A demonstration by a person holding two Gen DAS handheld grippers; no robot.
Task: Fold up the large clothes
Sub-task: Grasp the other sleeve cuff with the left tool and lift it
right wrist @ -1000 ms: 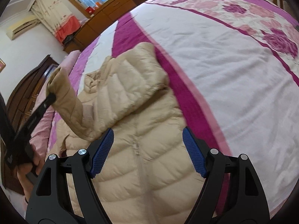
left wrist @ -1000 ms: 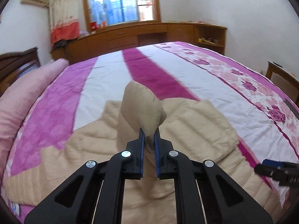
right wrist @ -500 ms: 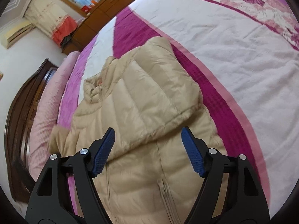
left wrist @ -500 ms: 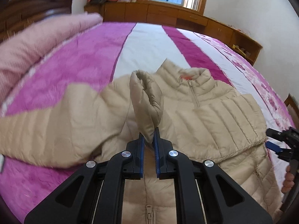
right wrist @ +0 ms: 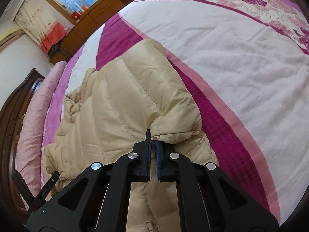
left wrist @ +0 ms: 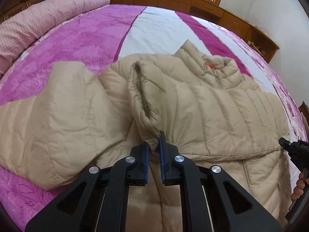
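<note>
**Asker:** Jacket first; where is it and how big?

**Describer:** Jacket (left wrist: 212, 112), a beige quilted puffer, is the largest thing on the bed (right wrist: 241, 61); it lies front up on the pink, magenta and white striped cover, spread ahead of both tongs, its collar (left wrist: 227, 67) at the far end; a pink rolled quilt (left wrist: 38, 27) lies beyond it, to the left of the left tongs.

**Asker:** What are the tongs doing?

**Describer:** Left gripper (left wrist: 154, 147) is clenched on the cuff of the left sleeve (left wrist: 143, 89), which lies just ahead of its tips, over the chest; right gripper (right wrist: 153, 142) is pinched on the cuff edge of the right sleeve (right wrist: 146, 96), which lies folded across the body directly ahead of it.

**Asker:** How far along is the folding?

**Describer:** My judgement: an early-to-middle stage; both sleeves are brought in over the front, though the left one looks bunched, not flat; its upper part still bulges out to the left of the left tongs; neither cuff is let go; flattening the sleeves and folding the body up toward the collar appear to remain.
</note>
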